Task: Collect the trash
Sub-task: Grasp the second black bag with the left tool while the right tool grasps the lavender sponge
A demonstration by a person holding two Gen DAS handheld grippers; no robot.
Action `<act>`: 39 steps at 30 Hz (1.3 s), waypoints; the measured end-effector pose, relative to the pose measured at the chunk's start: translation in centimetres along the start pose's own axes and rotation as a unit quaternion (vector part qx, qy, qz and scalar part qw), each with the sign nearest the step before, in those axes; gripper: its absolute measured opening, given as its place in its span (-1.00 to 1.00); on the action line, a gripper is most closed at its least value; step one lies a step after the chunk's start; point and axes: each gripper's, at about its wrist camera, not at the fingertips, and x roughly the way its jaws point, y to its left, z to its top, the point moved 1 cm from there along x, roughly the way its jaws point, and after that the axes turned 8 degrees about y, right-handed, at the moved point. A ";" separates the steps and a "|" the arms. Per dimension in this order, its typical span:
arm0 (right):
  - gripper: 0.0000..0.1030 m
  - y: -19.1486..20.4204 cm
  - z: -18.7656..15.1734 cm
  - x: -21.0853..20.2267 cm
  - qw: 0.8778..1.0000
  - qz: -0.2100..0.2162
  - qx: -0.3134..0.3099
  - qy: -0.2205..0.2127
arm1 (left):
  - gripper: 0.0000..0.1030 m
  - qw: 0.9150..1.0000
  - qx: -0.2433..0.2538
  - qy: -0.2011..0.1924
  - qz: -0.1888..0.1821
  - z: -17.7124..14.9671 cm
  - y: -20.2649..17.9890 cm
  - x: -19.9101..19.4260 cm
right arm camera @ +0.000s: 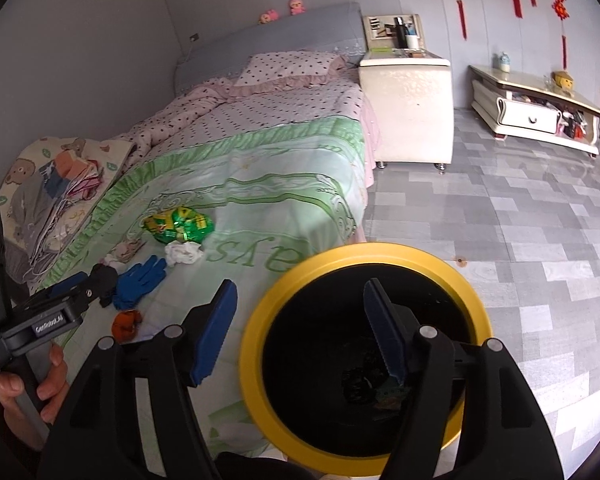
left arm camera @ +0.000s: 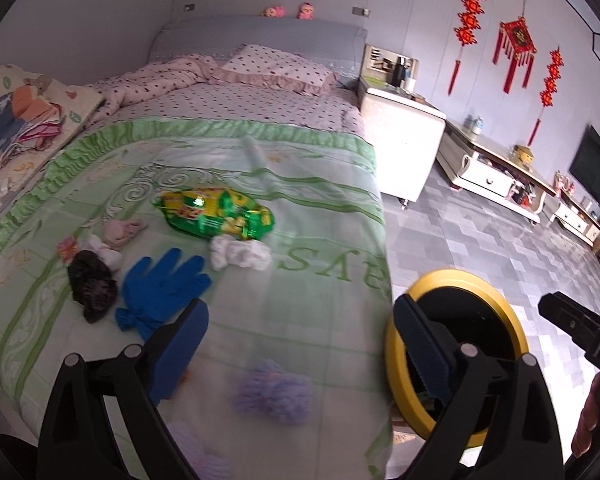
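Note:
Trash lies on the green bedspread (left arm camera: 320, 216): a green and yellow snack bag (left arm camera: 216, 214), a crumpled white tissue (left arm camera: 240, 256), a blue glove (left arm camera: 162, 290), a black wad (left arm camera: 92, 284), pink and white scraps (left arm camera: 116, 236) and a blurred purple fluffy piece (left arm camera: 276, 392). A yellow-rimmed black bin (right arm camera: 364, 356) stands beside the bed; it also shows in the left wrist view (left arm camera: 456, 352). My left gripper (left arm camera: 300, 344) is open and empty above the bed's near edge. My right gripper (right arm camera: 300, 332) is open and empty over the bin's rim. An orange scrap (right arm camera: 126, 324) lies near the left gripper.
A white nightstand (right arm camera: 408, 108) stands beside the bed head. A low TV cabinet (right arm camera: 536, 112) runs along the far wall over grey tiled floor (right arm camera: 500, 216). Folded clothes and a printed blanket (left arm camera: 24, 120) lie on the bed's left side.

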 end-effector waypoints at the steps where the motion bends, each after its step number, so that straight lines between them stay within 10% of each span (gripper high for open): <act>1: 0.23 0.7 0.1 0.1 1.000 0.003 -0.005 0.001 | 0.77 1.000 -0.003 -0.002 0.005 0.1 0.7 -0.2; 39: 0.31 16.6 -2.7 11.5 0.985 0.063 -0.119 0.103 | 0.81 0.976 -0.164 0.037 0.141 -0.3 22.8 5.1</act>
